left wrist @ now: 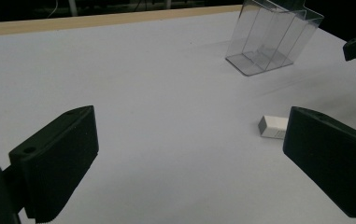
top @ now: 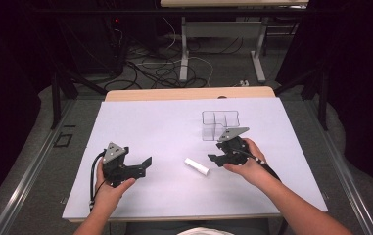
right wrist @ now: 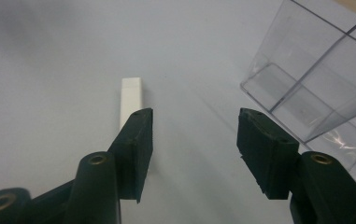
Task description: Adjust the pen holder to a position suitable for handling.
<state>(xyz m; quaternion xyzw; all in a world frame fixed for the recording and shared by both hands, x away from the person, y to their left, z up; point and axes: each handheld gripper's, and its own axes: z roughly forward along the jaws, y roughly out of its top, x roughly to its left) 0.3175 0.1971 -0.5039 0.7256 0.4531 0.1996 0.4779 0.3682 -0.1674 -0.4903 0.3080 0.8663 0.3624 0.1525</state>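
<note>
Right gripper [top: 212, 157]: jaws spread, nothing between them; the white bar lies just off its left jaw
White bar [top: 197, 167]: flat on the white table sheet [top: 140, 127]; long axis slanting from upper left to lower right in the high view; nearer the right hand
Left gripper [top: 146, 162]: jaws wide apart, empty; farther off
Clear organizer [top: 220, 125]: upright just beyond the right gripper; open sheet on the bar's other sides
</note>
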